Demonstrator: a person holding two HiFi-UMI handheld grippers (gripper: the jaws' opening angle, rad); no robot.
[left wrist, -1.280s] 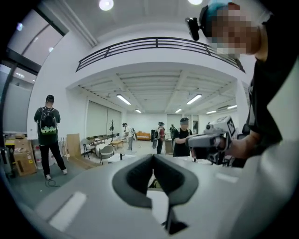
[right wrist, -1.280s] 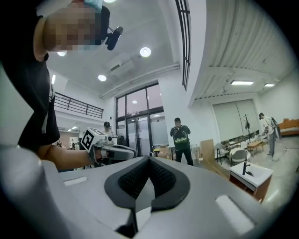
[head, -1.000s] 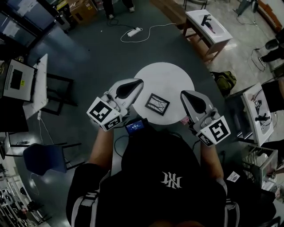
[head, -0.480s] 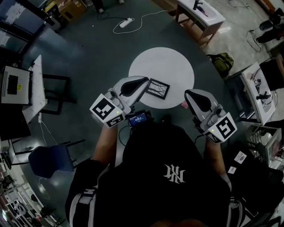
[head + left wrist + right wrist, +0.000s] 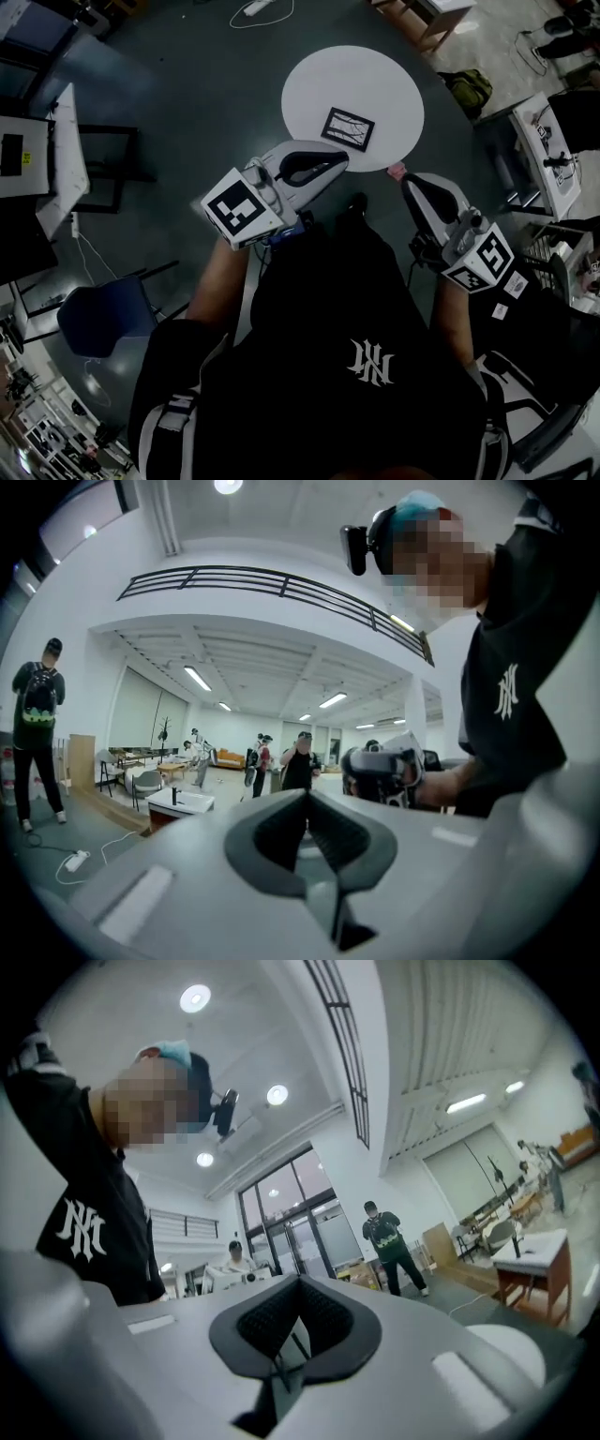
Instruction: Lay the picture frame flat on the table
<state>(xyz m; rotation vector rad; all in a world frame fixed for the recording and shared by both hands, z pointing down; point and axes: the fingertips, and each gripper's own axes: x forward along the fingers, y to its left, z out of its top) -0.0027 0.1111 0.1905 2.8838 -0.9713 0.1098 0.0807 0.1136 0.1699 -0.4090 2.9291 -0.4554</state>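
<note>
Frame [image 5: 348,128] lay flat on the round white table [image 5: 319,84], face up, near the table's near edge, touching neither gripper.

Change over the last second: both grippers came back off the table. Earlier they flanked the frame over the tabletop, and the frame sat between them. Now the left gripper [image 5: 339,159] sat just short of the table's near edge and the right gripper [image 5: 410,184] was off the table to the right, both close to the person's body. The table and frame also showed further up in the head view, so the person had likely stepped or leaned back. The frame looked flat in all three head views; I saw no change in its pose, only in where it sat in the picture.

Jaws: in the left gripper view the left pads were pressed together with nothing between them. The right pads were the same in the right gripper view. Both cameras pointed up at the ceiling and the room, not at the table, so neither gripper was aimed at the frame.

Judgement: task looked done. The frame was down and released, and the grippers were retreating. Nothing seemed left to do unless the frame needed squaring up, and no risk was visible, as it sat fully on the table.
</note>
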